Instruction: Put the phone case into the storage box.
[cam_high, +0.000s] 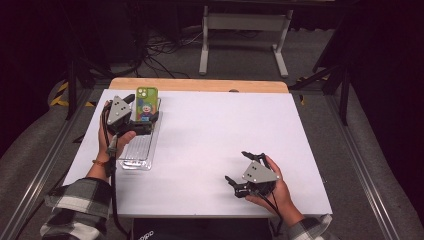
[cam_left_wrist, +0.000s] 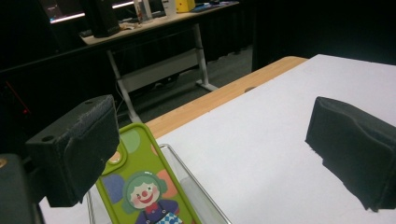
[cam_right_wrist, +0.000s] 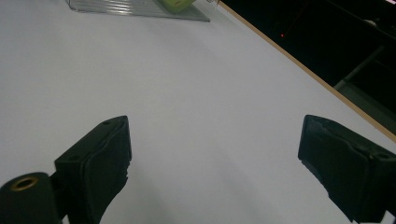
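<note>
Fingers of the left gripper (cam_high: 134, 117) stand wide apart with nothing pressed between them; in the left gripper view its left pad (cam_left_wrist: 77, 149) sits just beside the top left corner of the phone (cam_left_wrist: 147, 186), which fills the gap from about 7 o'clock, while the other pad hangs well off at 3 o'clock over bare table (cam_left_wrist: 280, 116). Whether that left pad touches the case I cannot tell.

Seen from the high view, the phone (cam_high: 146, 103), in a green case with a clown print, leans upright at the far end of a clear tray (cam_high: 135, 150) at roughly 10 o'clock on the white table. Its long axis runs 12 to 6, tilted back. The left gripper is at the phone's near-left side, so the phone lies toward 1 o'clock from those fingers.

Spread just as wide, the right gripper (cam_high: 246, 170) rests at 5 o'clock on the table, holding nothing and well apart from the tray. In its own view the tray (cam_right_wrist: 140, 9) shows far off at 11 o'clock.

The left hand is plainly nearer; any further move on the phone likely falls to it, closing across the short axis.
</note>
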